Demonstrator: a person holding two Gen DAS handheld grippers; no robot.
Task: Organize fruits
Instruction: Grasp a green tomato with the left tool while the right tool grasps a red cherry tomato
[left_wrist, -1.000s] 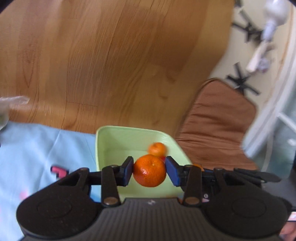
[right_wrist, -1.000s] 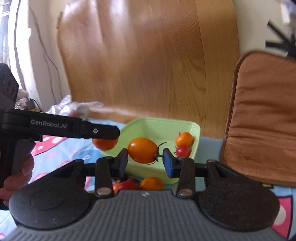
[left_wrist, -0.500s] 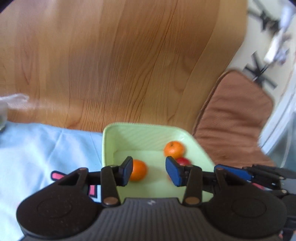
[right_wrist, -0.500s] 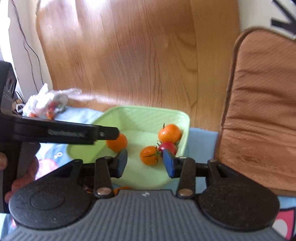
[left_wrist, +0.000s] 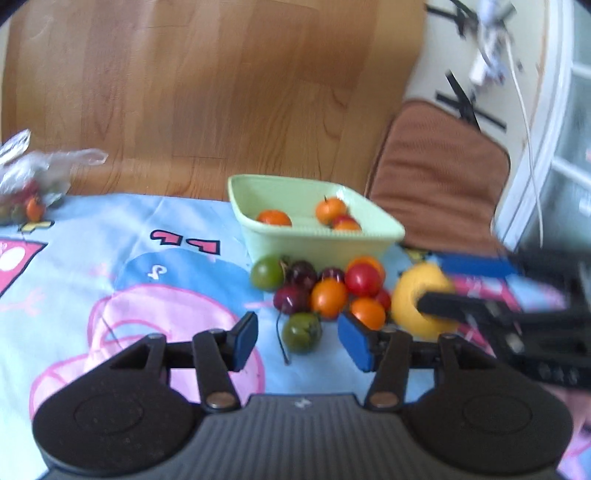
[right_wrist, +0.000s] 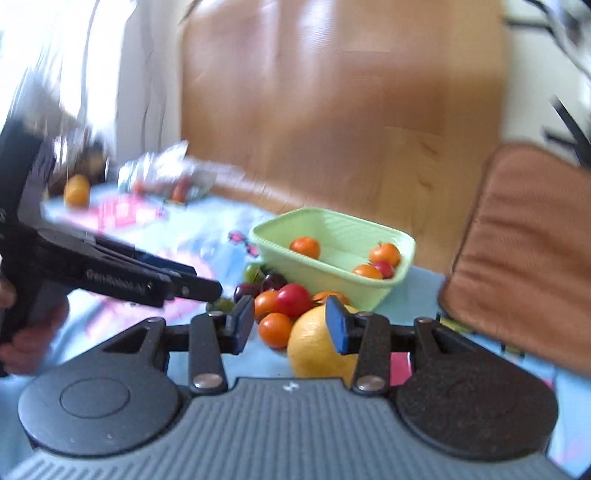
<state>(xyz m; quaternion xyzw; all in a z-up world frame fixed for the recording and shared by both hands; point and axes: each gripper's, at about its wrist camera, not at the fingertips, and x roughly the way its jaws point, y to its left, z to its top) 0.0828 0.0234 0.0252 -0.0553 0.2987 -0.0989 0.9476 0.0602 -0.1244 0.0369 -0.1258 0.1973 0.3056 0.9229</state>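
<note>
Left tongs (left_wrist: 297, 338): I see them spreading, empty, over a green tomato (left_wrist: 301, 331).
Right tongs (right_wrist: 290, 321): closing, nothing pinched, above the pile.
Fruit pile (left_wrist: 328, 291): on the blue cloth (left_wrist: 110, 258), just beside the green bowl (left_wrist: 317, 242).
Bowl: holds four small fruits.

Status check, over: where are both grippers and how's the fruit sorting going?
Left gripper empty, jaws opening above the fruit pile. Right gripper empty, jaws closing. Four fruits in green bowl. Big yellow fruit crowds the pile.
</note>
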